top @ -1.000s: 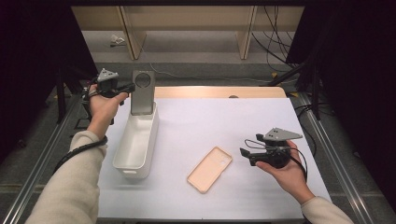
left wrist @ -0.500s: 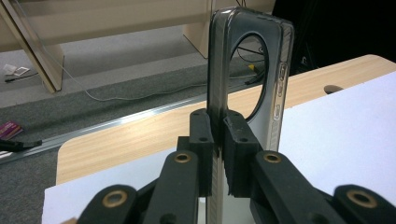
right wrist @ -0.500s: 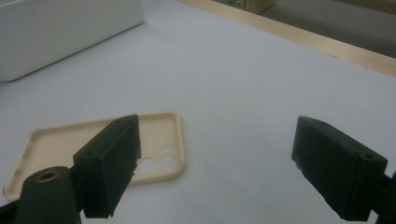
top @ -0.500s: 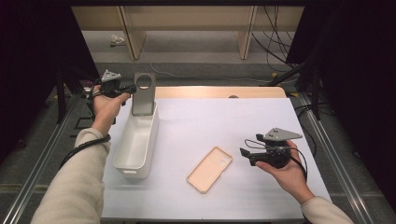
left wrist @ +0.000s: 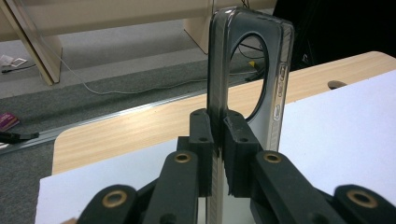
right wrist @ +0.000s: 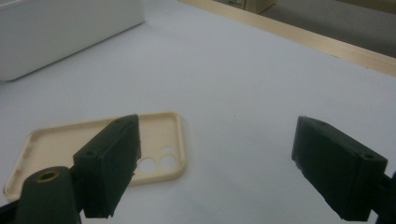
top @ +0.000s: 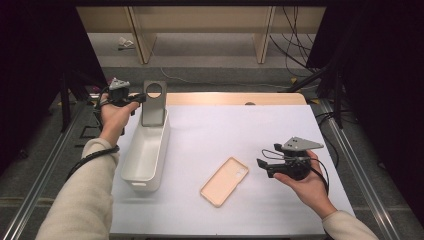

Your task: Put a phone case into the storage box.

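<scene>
Grey phone case held upright over the white bin, beige case lying flat on the desk.

The left hand-held gripper, at ten o'clock on the desk, is clamped on the grey phone case, which stands upright above the far end of the white bin; in the left gripper view the jaws hide the case's lower edge. The right hand-held gripper, at four o'clock, has its jaws wide apart with nothing between them, just beside the beige phone case, whose near corner one jaw covers in the right gripper view.
</scene>
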Tool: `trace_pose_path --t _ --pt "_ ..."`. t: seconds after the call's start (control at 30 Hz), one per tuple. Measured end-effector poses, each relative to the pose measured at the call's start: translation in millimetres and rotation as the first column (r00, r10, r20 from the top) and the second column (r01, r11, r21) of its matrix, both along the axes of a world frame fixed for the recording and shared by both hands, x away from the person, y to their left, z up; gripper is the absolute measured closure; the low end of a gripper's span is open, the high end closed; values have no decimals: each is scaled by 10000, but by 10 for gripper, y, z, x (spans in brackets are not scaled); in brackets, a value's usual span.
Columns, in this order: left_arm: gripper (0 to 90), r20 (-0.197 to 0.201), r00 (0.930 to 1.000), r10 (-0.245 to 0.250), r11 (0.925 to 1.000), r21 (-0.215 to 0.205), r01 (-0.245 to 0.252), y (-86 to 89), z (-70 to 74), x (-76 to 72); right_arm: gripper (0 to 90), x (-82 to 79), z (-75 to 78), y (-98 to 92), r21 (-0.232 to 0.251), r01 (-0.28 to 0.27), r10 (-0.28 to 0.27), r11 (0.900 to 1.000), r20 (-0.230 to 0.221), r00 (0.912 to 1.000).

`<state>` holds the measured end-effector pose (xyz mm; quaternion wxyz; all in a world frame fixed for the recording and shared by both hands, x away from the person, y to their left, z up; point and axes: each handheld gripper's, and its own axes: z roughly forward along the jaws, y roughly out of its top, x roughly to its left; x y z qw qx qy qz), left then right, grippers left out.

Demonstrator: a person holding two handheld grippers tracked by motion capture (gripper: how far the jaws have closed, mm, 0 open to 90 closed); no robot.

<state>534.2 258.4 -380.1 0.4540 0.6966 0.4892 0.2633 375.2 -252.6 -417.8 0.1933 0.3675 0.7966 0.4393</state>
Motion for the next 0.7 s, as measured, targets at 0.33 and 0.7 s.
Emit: trace_pose_path --t 0.33,0.7 --pt "826 -105 9999 37 10000 46 -36 0 -38 19 164 0 -1 0 -14 9 -9 10000 2 10000" --pt "824 -203 9998 52 9999 -125 -54 33 -83 18 164 0 -1 1 -10 -9 9 10000 -16 10000"
